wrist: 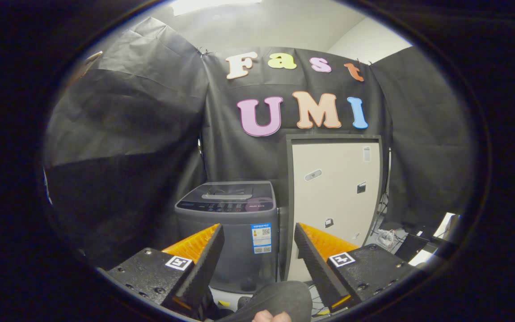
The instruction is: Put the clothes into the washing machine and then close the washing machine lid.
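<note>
A grey top-loading washing machine (235, 243) stands on the floor against the black cloth wall, some way beyond the fingers. Its clear lid (228, 190) lies flat and shut over the control panel. My gripper (258, 226) is open, held level and facing the machine's front, with nothing between the fingers (204, 259). Low between the fingers, close to the camera, is a rounded dark grey fabric shape (282, 295); I cannot tell whether it is a garment or a trouser leg. Part of a hand (271, 316) shows just under it.
A tall beige cabinet (335, 197) with a dark frame stands right beside the machine. On the floor to its right lie cables and a white plug strip (387, 237), with dark furniture (418, 246) beyond. Black cloth closes off the left side and the back.
</note>
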